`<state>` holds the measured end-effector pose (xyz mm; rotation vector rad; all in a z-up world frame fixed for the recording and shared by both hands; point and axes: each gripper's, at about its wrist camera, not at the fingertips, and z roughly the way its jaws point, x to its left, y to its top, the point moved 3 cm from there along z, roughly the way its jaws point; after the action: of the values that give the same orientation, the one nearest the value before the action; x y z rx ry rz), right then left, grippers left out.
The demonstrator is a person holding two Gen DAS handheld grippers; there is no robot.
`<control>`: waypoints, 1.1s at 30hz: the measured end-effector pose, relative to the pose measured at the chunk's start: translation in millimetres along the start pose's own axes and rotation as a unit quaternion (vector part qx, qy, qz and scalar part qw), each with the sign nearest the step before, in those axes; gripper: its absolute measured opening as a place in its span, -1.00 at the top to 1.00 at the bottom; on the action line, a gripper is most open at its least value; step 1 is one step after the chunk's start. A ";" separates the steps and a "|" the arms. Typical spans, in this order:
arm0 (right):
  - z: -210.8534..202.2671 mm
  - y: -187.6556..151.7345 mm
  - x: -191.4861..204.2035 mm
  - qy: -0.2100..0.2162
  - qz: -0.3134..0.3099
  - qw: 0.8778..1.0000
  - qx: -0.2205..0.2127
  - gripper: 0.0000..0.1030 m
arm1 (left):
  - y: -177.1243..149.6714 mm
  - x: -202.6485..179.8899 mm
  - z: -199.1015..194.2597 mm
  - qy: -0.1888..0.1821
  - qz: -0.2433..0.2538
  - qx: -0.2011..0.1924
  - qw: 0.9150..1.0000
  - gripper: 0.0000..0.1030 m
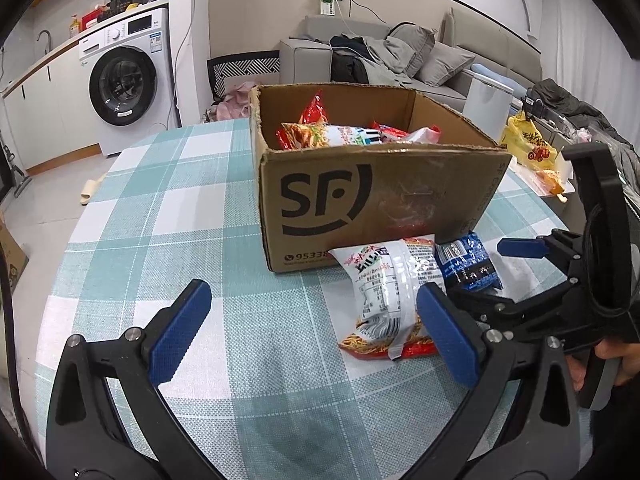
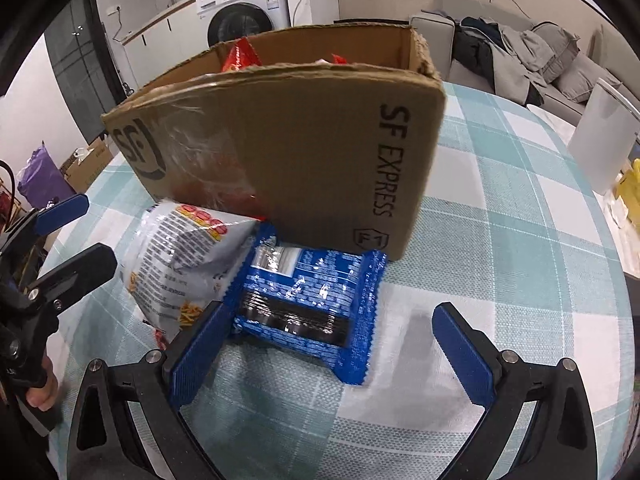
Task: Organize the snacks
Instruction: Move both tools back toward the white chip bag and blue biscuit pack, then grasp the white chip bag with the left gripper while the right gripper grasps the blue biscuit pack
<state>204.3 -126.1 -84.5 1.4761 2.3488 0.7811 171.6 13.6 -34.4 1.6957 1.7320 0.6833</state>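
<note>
An open cardboard SF box (image 1: 360, 196) (image 2: 304, 152) stands on the checked tablecloth with several snack packets (image 1: 332, 134) inside. Against its near wall lie a white noodle-snack bag (image 1: 390, 296) (image 2: 180, 264) and a blue biscuit packet (image 1: 468, 264) (image 2: 308, 300). My left gripper (image 1: 312, 332) is open over bare cloth, its right finger (image 1: 448, 336) beside the white bag. My right gripper (image 2: 332, 356) is open just short of the blue packet, the left finger (image 2: 200, 356) next to the packet's edge. In the left wrist view the right gripper (image 1: 492, 268) reaches in from the right; the left gripper (image 2: 76, 232) shows at the right wrist view's left edge.
The round table (image 1: 160, 208) drops off at the left toward the floor and a washing machine (image 1: 124, 84). A yellow bag (image 1: 528, 148) and a white bin (image 2: 600, 136) sit at the right. A grey sofa (image 1: 400, 56) stands behind the box.
</note>
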 end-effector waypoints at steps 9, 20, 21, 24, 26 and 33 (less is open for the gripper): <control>-3.8 0.0 -9.4 0.026 0.014 1.000 -0.006 -0.97 | -2.7 -2.6 3.7 0.004 0.007 0.007 1.000 -0.99; -9.1 0.1 0.9 0.047 0.000 0.999 -0.014 -0.20 | -4.6 -4.4 6.4 0.002 0.010 0.012 1.000 -0.99; -9.5 0.1 1.3 0.050 -0.001 0.999 -0.013 -0.06 | -4.6 -4.4 6.9 0.001 0.010 0.012 1.000 -0.99; -13.1 0.6 2.5 0.053 -0.005 0.998 -0.019 0.09 | -5.1 -4.4 7.5 -0.001 0.009 0.014 1.000 -0.99; -16.5 0.2 3.3 0.058 -0.010 0.998 -0.020 0.11 | -5.4 -4.8 7.7 -0.004 0.008 0.014 1.000 -0.99; -27.9 2.6 -0.9 0.056 -0.013 0.998 -0.026 0.11 | -6.5 -14.9 11.6 -0.010 0.008 0.018 1.000 -0.99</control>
<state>193.2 -134.5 -60.1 1.4136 2.4033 0.9322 175.5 -2.3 -46.0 1.7360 1.7292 0.6444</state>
